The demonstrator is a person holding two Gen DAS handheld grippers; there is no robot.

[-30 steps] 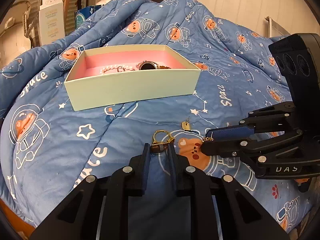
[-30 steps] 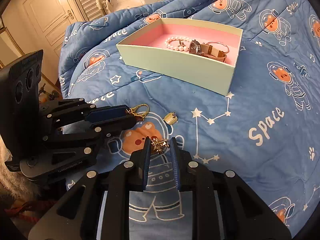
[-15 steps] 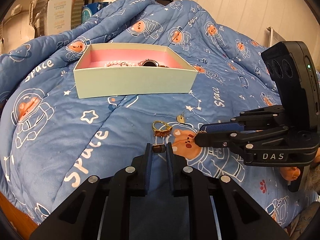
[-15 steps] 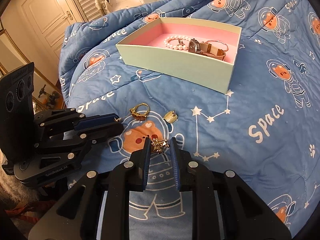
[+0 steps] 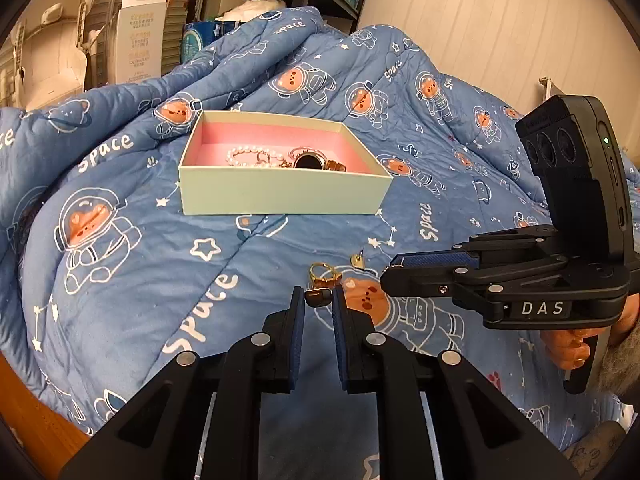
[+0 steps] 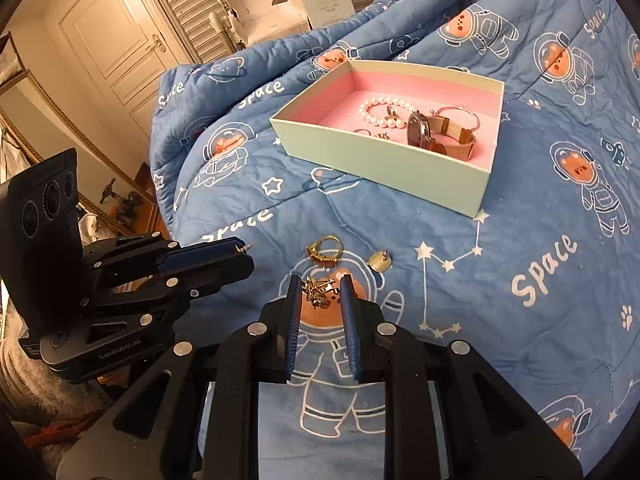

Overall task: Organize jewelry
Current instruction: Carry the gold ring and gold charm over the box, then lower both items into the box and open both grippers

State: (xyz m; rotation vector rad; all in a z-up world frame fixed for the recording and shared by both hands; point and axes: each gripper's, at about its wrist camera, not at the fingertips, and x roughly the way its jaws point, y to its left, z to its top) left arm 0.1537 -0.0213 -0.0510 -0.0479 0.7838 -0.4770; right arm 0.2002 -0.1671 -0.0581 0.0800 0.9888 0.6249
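The work surface is a bed covered with a blue astronaut-print quilt (image 5: 120, 280).

Left hand-held gripper (image 5: 318, 300): its jaws are closed on a small dark-brown earring piece (image 5: 319, 297), held between the fingertips. In the right wrist view this gripper (image 6: 244, 256) enters from the left, and a thin metal pin protrudes at its tip.

Gold ring (image 5: 323, 274): lies on the quilt just beyond the left gripper's fingertips, apart from them. In the right wrist view the ring (image 6: 326, 250) sits between the two gripper tips and slightly farther up the quilt.

Small gold charm (image 5: 357, 261): lies on the quilt just right of the ring, not touching it. In the right wrist view it (image 6: 380, 261) lies just beyond the right fingertip.

Right hand-held gripper (image 6: 320, 294): its jaws are closed on a small gold ornament (image 6: 318, 292), held between the blue pads (image 6: 350, 320). In the left wrist view this gripper (image 5: 388, 276) enters from the right, level with the charm.

Pale green box (image 5: 280, 194) with pink lining: stands farther up the quilt, well apart from both grippers. It holds a pearl bracelet (image 6: 378, 112), a wristwatch (image 6: 438, 136) and a thin bangle (image 6: 460, 114), grouped toward its right half in the right wrist view.
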